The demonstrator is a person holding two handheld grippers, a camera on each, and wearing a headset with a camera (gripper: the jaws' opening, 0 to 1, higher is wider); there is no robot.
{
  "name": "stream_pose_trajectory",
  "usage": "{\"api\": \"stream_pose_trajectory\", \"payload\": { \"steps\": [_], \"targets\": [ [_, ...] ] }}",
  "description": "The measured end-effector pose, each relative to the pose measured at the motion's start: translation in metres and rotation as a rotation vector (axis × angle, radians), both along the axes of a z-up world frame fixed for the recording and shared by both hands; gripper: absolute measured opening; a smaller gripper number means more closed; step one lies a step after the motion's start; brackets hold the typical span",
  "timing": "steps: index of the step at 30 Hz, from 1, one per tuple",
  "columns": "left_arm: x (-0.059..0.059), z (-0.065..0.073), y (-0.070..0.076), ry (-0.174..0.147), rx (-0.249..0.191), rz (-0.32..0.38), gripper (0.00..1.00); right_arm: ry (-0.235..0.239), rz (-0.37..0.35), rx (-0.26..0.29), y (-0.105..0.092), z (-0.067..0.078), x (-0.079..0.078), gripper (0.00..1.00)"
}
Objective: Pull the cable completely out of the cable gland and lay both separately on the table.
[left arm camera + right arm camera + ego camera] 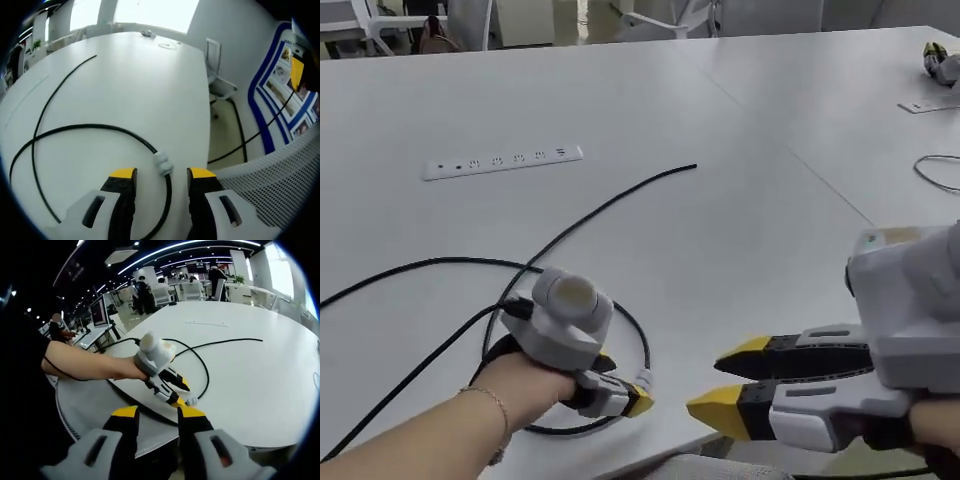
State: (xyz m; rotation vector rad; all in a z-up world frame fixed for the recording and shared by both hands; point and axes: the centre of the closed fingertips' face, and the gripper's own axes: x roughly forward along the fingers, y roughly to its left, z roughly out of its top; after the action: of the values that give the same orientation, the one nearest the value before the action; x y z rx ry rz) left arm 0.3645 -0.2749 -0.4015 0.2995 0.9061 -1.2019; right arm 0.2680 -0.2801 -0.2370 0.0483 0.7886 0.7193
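The left gripper (162,175) has its jaws spread, and the white cable gland (162,163) sits just ahead of the gap between the yellow tips, touched by neither. The gland is threaded on the black cable (90,127), which runs on between the jaws. It lies on the worktop (150,80) close to the near edge. From there the cable curls into a wide loop, and its free end reaches toward the middle of the worktop, where much bare surface lies open. The right gripper (158,412) hovers at the near edge with its jaws also spread and holding nothing, pointed at the left gripper. A power strip (503,160) lies well beyond the loop.
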Motion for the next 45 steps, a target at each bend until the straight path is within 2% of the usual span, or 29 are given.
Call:
{"api": "stream_pose_trajectory", "payload": {
  "steps": [1, 3, 5, 10, 12, 13, 14, 16, 17, 18, 20, 22, 27, 31, 32, 36, 40, 45],
  "targets": [
    [0.0, -0.002, -0.002, -0.02, 0.007, -0.007, 0.43, 0.003, 0.003, 0.014, 0.001, 0.001, -0.001, 0.32],
    [-0.001, -0.003, -0.006, -0.038, 0.007, -0.014, 0.46, 0.014, 0.002, 0.019, 0.001, 0.0, -0.003, 0.32],
    [-0.001, -0.005, -0.008, -0.052, 0.008, -0.021, 0.46, 0.019, 0.004, 0.002, -0.001, -0.001, -0.004, 0.32],
    [0.003, -0.008, -0.009, -0.073, 0.011, -0.011, 0.41, 0.013, -0.009, 0.011, -0.003, 0.002, -0.003, 0.32],
    [0.004, -0.008, -0.008, -0.065, 0.012, -0.003, 0.38, 0.017, -0.012, -0.003, -0.005, 0.001, -0.003, 0.32],
    [0.005, -0.008, -0.007, -0.074, 0.014, -0.005, 0.36, 0.018, -0.015, -0.005, -0.006, 0.001, -0.003, 0.31],
    [0.008, -0.008, -0.005, -0.104, 0.023, -0.016, 0.32, 0.02, -0.017, -0.004, -0.007, 0.0, -0.003, 0.31],
    [0.009, -0.008, -0.004, -0.102, 0.022, -0.007, 0.29, 0.024, -0.022, 0.001, -0.007, 0.0, -0.003, 0.31],
    [0.012, -0.008, -0.002, -0.117, 0.035, 0.002, 0.25, 0.024, -0.023, 0.004, -0.007, 0.0, -0.003, 0.31],
    [0.011, -0.008, -0.001, -0.116, 0.039, -0.006, 0.19, 0.022, -0.024, 0.003, -0.008, 0.001, -0.002, 0.3],
    [0.014, -0.007, 0.0, -0.125, 0.036, 0.004, 0.18, 0.006, -0.033, -0.003, -0.009, 0.003, 0.0, 0.29],
    [0.014, -0.007, 0.003, -0.11, 0.037, -0.001, 0.18, 0.007, -0.033, 0.002, -0.009, 0.004, 0.001, 0.28],
    [0.012, 0.0, 0.012, -0.1, 0.048, -0.028, 0.17, 0.007, -0.026, -0.006, -0.008, 0.004, 0.002, 0.28],
    [0.017, 0.021, 0.019, -0.128, 0.042, -0.035, 0.17, 0.007, -0.009, -0.008, -0.004, 0.003, 0.004, 0.28],
    [0.018, 0.03, 0.022, -0.138, 0.034, -0.038, 0.17, 0.007, -0.004, -0.008, -0.003, 0.002, 0.005, 0.28],
    [0.021, 0.059, 0.03, -0.15, -0.002, -0.022, 0.17, 0.013, 0.034, -0.007, 0.005, -0.001, 0.009, 0.28],
    [0.018, 0.079, 0.042, -0.147, -0.012, -0.015, 0.17, 0.008, 0.067, -0.003, 0.014, -0.002, 0.015, 0.29],
    [0.013, 0.1, 0.063, -0.179, -0.015, -0.018, 0.17, -0.003, 0.127, 0.003, 0.029, 0.001, 0.02, 0.29]
  ]
}}
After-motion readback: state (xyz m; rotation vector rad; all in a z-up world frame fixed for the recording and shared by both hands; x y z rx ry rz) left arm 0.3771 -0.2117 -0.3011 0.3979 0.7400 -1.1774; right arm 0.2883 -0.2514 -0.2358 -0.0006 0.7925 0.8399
